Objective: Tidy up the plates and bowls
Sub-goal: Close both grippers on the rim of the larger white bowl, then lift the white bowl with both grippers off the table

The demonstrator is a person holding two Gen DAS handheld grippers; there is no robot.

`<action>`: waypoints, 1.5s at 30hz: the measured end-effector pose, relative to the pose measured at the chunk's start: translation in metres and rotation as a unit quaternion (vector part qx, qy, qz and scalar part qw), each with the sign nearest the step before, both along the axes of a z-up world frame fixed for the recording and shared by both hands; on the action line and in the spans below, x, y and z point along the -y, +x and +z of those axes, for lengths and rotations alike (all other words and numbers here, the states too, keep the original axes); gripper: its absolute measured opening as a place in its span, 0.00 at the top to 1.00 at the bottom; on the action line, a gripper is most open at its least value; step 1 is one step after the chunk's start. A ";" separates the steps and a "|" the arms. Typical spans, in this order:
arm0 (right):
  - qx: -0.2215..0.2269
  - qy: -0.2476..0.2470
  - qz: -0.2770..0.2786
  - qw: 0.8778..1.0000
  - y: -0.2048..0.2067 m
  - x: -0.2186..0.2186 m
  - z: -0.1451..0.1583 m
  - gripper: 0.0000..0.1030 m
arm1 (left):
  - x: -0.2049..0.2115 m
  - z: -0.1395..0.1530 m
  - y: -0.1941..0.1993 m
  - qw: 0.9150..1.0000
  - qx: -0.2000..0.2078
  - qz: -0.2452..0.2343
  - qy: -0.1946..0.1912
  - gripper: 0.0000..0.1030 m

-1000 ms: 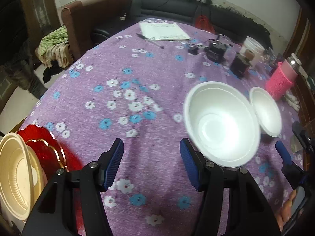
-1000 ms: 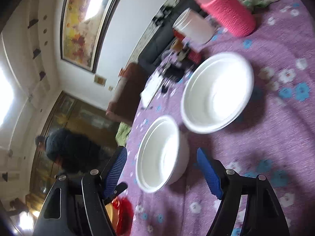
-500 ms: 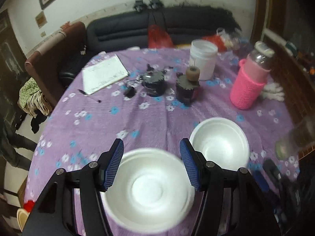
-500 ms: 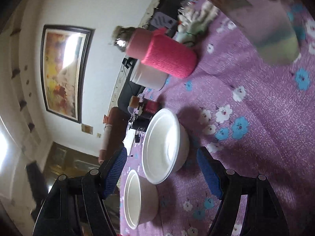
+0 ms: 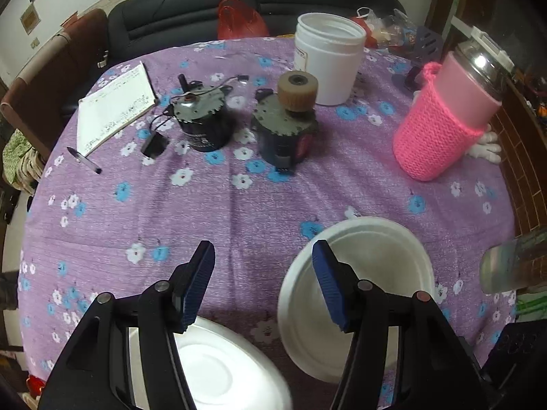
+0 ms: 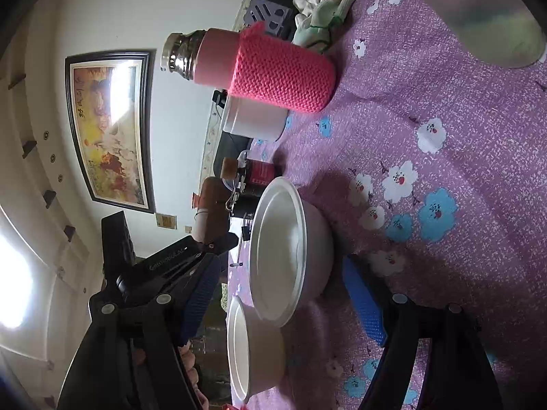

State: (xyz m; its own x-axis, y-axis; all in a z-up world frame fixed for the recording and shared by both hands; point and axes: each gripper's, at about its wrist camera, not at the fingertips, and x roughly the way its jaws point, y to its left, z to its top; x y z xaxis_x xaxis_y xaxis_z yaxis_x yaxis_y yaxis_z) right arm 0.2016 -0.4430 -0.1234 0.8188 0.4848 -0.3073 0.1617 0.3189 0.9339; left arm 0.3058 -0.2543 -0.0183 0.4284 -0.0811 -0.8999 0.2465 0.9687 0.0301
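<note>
Two white foam bowls sit on the purple flowered tablecloth [image 5: 239, 212]. In the left wrist view one bowl [image 5: 376, 273] lies to the right, partly behind my right finger, and the other bowl [image 5: 222, 369] lies at the bottom under my fingers. My left gripper [image 5: 261, 287] is open and empty above the cloth between them. In the right wrist view, which is rolled sideways, the farther bowl [image 6: 290, 249] sits between the fingers of my right gripper [image 6: 280, 300], which is open. The nearer bowl [image 6: 253, 352] lies below it.
Two small motors [image 5: 201, 123] [image 5: 283, 130], a white tub [image 5: 328, 58], a pink knitted bottle [image 5: 444, 116], a notebook [image 5: 112, 106] and a pen [image 5: 83, 160] stand farther back. A blurred glass [image 5: 512, 263] is at the right edge. A black sofa stands behind the table.
The left gripper has swung right and forward: the bowls slid down and toward the bottom of its view. The right gripper moved closer to the farther bowl. Both stayed open.
</note>
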 end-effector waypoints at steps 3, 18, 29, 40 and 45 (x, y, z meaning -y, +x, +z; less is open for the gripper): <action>-0.004 0.001 0.004 1.000 0.003 0.000 0.000 0.28 | 0.002 -0.004 -0.003 1.000 -0.011 -0.005 -0.019 0.44; -0.015 0.002 0.036 0.999 0.011 -0.003 -0.001 0.28 | 0.008 -0.012 -0.006 0.999 -0.020 -0.021 -0.018 0.44; -0.015 -0.028 0.017 0.999 0.011 -0.010 0.002 0.30 | 0.010 -0.013 -0.014 0.998 0.049 -0.018 0.020 0.43; -0.022 -0.111 -0.013 0.993 0.005 -0.018 0.012 0.28 | 0.019 -0.010 -0.025 0.991 0.118 -0.030 0.051 0.43; -0.026 -0.124 -0.013 0.992 0.004 -0.020 0.013 0.28 | 0.019 -0.009 -0.027 0.988 0.136 -0.028 0.064 0.43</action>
